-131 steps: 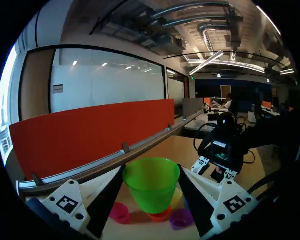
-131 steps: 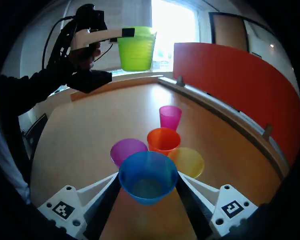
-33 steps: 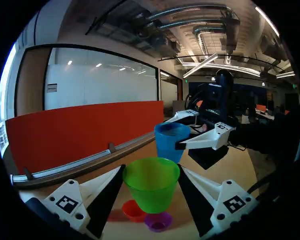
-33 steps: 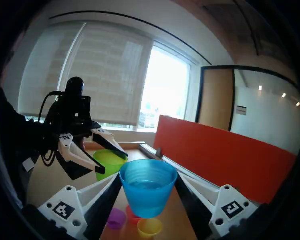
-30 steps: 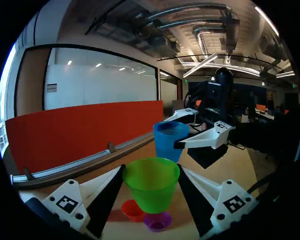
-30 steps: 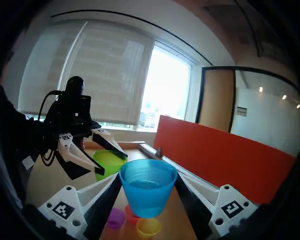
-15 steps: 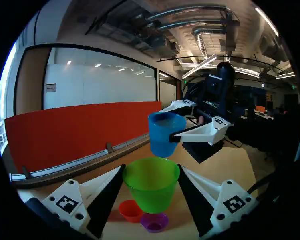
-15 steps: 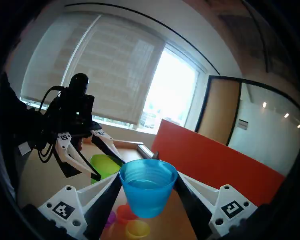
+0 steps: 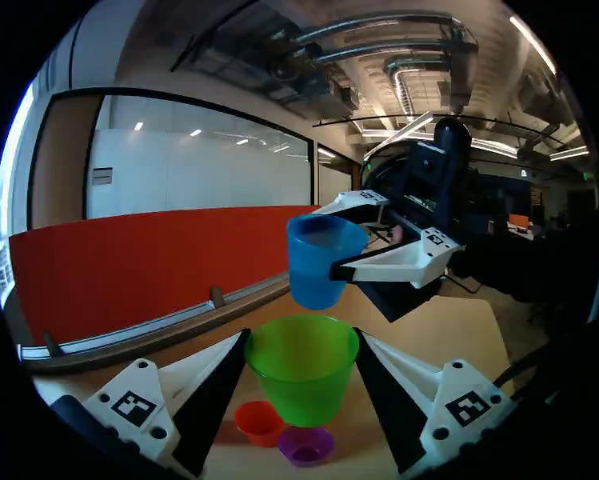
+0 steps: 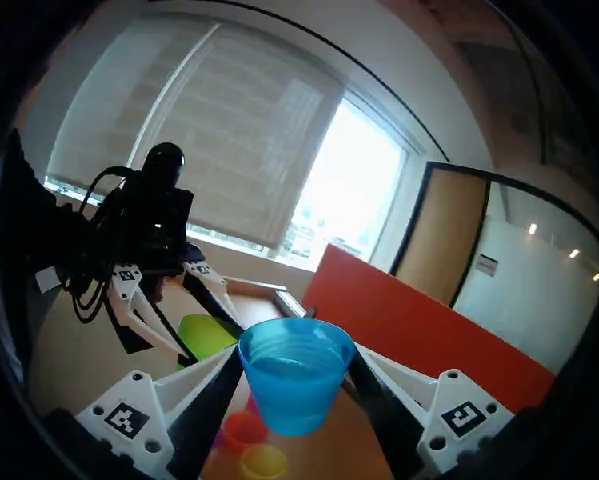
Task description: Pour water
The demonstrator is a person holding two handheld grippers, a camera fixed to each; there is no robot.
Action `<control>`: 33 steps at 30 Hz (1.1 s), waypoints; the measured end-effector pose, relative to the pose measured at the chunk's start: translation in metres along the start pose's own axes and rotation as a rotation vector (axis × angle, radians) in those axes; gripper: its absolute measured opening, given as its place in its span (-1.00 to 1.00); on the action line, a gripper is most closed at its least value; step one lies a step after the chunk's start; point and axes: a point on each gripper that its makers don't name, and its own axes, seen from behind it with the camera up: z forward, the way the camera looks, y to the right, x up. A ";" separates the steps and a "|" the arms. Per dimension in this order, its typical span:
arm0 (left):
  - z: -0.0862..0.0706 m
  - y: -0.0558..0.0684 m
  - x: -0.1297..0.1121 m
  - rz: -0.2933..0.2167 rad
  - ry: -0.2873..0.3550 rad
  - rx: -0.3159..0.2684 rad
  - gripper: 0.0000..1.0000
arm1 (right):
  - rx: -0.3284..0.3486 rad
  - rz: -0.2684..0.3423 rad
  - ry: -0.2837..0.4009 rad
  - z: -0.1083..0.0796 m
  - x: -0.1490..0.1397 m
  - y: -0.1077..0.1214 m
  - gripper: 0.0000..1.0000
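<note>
The left claw (image 9: pixel 301 346) is gripping a green cup (image 9: pixel 301 376), both fingers pressing on its sides just under the rim. The green cup is translucent, tapering toward its base, sitting upright in the grip and looking empty. It is hanging in the air above the counter (image 9: pixel 447 328).

The right claw (image 10: pixel 297 360) is clamping a blue cup (image 10: pixel 295 396) the same way. This cup is translucent too, with faint rings showing on its inner wall, and water is lying in it well below the rim. In the left gripper view the blue cup is hovering above and just beyond the green cup, not touching it, and is leaning only slightly.

Below the green cup, an orange cup (image 9: pixel 259 422) and a purple cup (image 9: pixel 305 445) are standing side by side on the counter. Behind the green cup, a red partition (image 9: pixel 139 264) is running along the counter's far edge.
</note>
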 end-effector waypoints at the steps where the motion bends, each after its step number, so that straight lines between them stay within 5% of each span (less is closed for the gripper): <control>1: 0.000 0.000 0.000 0.000 0.001 0.000 0.81 | 0.001 -0.004 -0.002 0.000 0.000 0.000 0.83; 33: -0.002 0.013 -0.002 0.013 0.019 -0.001 0.81 | 0.013 -0.201 -0.031 0.011 0.012 0.005 0.83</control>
